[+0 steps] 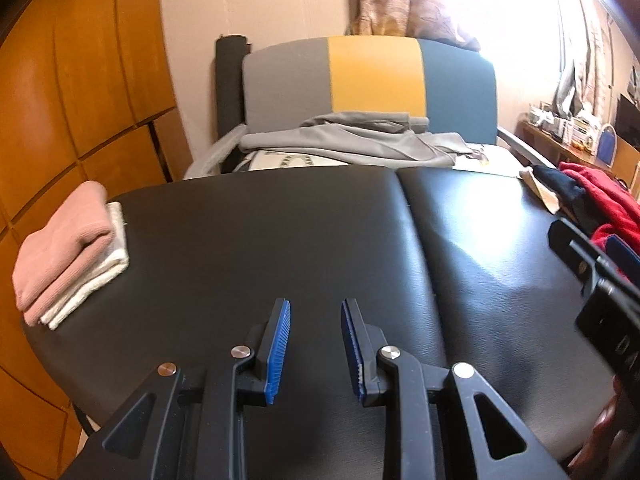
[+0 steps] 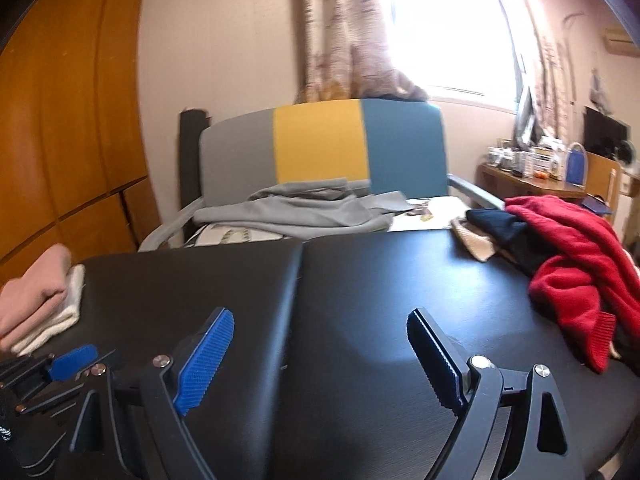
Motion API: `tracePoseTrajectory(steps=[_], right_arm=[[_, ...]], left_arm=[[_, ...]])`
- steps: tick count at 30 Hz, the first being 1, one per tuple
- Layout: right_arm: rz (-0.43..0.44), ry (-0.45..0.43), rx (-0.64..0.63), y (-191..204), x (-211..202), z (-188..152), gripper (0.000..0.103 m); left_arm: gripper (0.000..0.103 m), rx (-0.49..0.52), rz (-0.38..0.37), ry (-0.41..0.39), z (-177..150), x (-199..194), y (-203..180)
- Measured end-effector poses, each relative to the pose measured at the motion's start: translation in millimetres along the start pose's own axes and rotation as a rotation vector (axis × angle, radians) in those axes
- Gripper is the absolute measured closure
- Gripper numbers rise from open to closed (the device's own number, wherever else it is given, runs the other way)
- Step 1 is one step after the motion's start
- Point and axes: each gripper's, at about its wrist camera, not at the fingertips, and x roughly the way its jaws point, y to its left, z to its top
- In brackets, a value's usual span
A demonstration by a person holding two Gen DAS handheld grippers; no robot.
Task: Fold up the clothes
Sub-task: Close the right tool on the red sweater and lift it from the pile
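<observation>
Both grippers, left (image 1: 315, 308) and right (image 2: 320, 316), hover with fingers spread above black table (image 2: 360, 280).

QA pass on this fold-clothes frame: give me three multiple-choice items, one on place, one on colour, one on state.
1. Where is the crumpled red knit sweater?
A. right side of the black padded table
B. on the striped chair
C. in a gripper

2. What colour is the folded garment on top of the folded white towel?
A. blue
B. pink
C. green

3. How is the right gripper?
A. shut on cloth
B. shut, empty
C. open, empty

Answers: 1 A, it lies heaped at the table's right edge. 2 B, the folded pink garment tops the stack. 3 C, its blue pads stand wide apart with only table between them.
</observation>
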Motion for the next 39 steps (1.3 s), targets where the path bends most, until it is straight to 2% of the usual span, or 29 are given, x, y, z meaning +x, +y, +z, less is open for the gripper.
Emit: tracePoseTrajectory(steps=[2,4,7,12,15,16,17,19,22,24,31,33,35,39], right_arm=[[-0.029,-0.004,0.015,-27,8,6,0.012],[-0.107,-0.009,0.037,-8,3,-4,0.010],[-0.188,-0.024,0.039,-27,10,-1,0.009],[-0.342,-0.038,0.086,-83,34,1,0.008],[-0.389,-0.043,0.086,-121,36,1,0.008],[-0.422,-0.037,0.083,-141,43,3,0.008],[-0.465,-0.030,0.087,-142,40,-4,0.008],[-0.538,-0.005,0.091,-174,48,-5,0.008],[-0.656,0.045,0.136,-176,34,-22,0.008],[-0.684,0.097,0.164,-218,48,-16,0.008],[-0.755,0.221,0.147,-293,55,-12,0.008],[-0.761,0.252,0.151,-308,51,-16,0.012],[-0.725,0.271,0.197,-313,39,-25,0.032],[-0.653,0.249,0.295,-331,16,-27,0.054]], left_arm=[[0.077,0.019,-0.024,0.005,5,-1,-16],[0.077,0.040,-0.043,0.013,2,-3,-21],[0.077,0.064,-0.072,0.035,0,-2,-35],[0.077,0.138,-0.167,0.051,-11,-8,-38],[0.077,0.191,-0.241,0.061,-5,-5,-59],[0.077,0.211,-0.260,0.062,-4,-4,-67],[0.077,0.230,-0.277,0.062,-3,-4,-78],[0.077,0.268,-0.306,0.059,-5,-4,-100],[0.077,0.313,-0.341,0.068,-16,-6,-118],[0.077,0.340,-0.363,0.082,-25,-6,-126],[0.077,0.372,-0.387,0.180,-64,4,-123],[0.077,0.364,-0.380,0.199,-71,6,-118],[0.077,0.357,-0.374,0.218,-78,8,-112],[0.077,0.343,-0.361,0.256,-91,11,-100]])
